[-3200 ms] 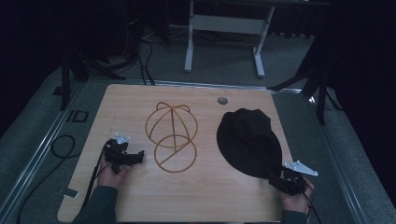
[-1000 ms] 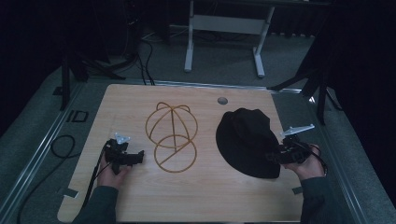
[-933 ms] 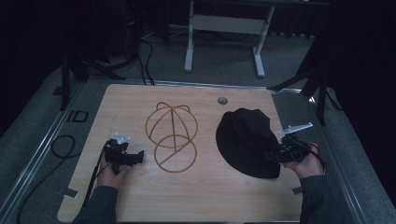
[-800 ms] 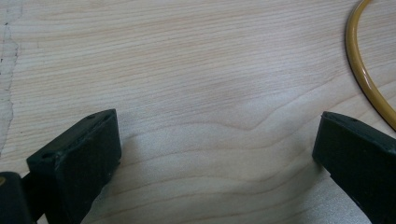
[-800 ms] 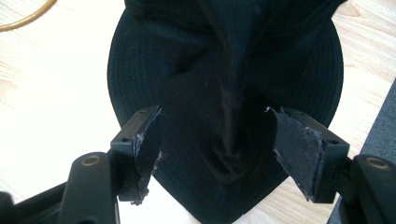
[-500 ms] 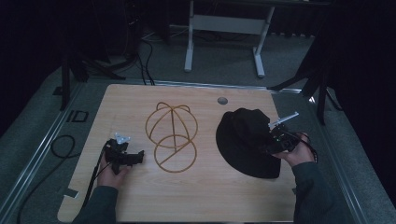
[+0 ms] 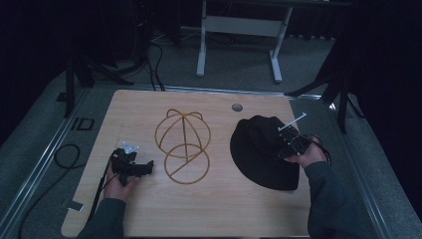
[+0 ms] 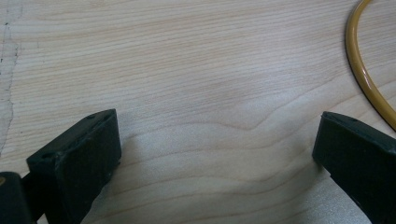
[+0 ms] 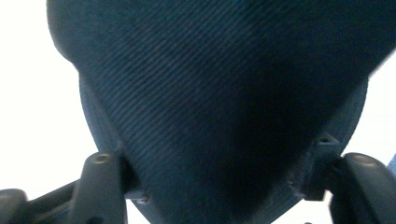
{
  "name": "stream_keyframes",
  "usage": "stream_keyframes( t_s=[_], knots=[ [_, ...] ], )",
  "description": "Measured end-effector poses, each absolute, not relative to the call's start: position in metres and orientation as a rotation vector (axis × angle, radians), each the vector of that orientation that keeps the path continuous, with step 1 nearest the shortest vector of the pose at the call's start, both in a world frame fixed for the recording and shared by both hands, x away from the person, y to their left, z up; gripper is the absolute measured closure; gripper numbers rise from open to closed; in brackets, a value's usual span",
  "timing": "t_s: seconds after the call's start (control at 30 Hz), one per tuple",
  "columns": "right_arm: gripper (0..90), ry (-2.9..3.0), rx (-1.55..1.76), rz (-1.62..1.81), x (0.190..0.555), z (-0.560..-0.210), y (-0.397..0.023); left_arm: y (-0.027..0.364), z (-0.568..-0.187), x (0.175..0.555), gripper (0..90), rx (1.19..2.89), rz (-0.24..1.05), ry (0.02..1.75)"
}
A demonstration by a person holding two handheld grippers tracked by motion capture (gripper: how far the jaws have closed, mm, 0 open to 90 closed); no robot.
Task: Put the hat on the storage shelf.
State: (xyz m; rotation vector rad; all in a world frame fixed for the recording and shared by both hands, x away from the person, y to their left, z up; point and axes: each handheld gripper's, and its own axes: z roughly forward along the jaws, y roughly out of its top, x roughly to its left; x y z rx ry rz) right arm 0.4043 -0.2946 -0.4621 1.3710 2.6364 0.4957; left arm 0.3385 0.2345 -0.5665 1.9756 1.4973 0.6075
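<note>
Near the table's right edge, the right gripper [image 7: 282, 144] is closing on the dark hat [image 7: 259, 149], fabric between its jaws, not yet lifted toward the wire hat stand [image 7: 183, 144]; the left gripper [image 7: 144, 168] rests open near the front-left corner.

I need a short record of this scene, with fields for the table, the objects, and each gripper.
table: light wooden tabletop
hat: dark bucket hat, lying on the right half of the table
wire frame: yellow wire hat form, at mid table, apart from the hat
left gripper: low over bare wood beside the frame, jaws wide open, nothing between them
right gripper: at the hat's crown, jaws have just been closing, dark fabric between them; a firm grip cannot be told
</note>
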Motion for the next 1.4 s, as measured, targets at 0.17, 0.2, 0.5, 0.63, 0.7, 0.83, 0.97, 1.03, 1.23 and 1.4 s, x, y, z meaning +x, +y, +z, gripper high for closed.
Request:
stream_keyframes(
  t_s=[0.17,0.2,0.5,0.63,0.7,0.83,0.97,1.03,1.23,1.4],
  knots=[
    [59.2,2.68,1.373,0.499,0.41,-0.463,-0.296,0.235,-0.566,0.339,1.3,1.975,0.608,1.497],
    [67.2,2.687,1.38,0.507,0.411,-0.462,-0.297,0.235,-0.566,0.338,1.3,1.976,0.608,1.497],
    [86.7,2.711,1.347,0.483,0.414,-0.455,-0.293,0.235,-0.566,0.338,1.3,1.976,0.608,1.497],
    [87.3,2.705,1.324,0.473,0.413,-0.45,-0.291,0.235,-0.566,0.338,1.3,1.976,0.608,1.497],
    [87.4,2.696,1.32,0.48,0.413,-0.447,-0.291,0.235,-0.566,0.339,1.2,1.976,0.608,1.497],
    [87.8,2.683,1.302,0.495,0.411,-0.439,-0.289,0.235,-0.566,0.339,1.3,1.976,0.607,1.497],
    [87.8,2.686,1.279,0.51,0.41,-0.431,-0.287,0.235,-0.566,0.339,1.3,1.976,0.608,1.497],
    [87.8,2.688,1.263,0.513,0.409,-0.428,-0.286,0.235,-0.567,0.339,1.3,1.975,0.608,1.497],
    [87.7,2.693,1.204,0.503,0.401,-0.42,-0.277,0.235,-0.567,0.339,1.3,1.975,0.608,1.497],
    [87.7,2.709,1.154,0.51,0.395,-0.412,-0.271,0.235,-0.567,0.339,1.3,1.975,0.608,1.497]
  ],
)
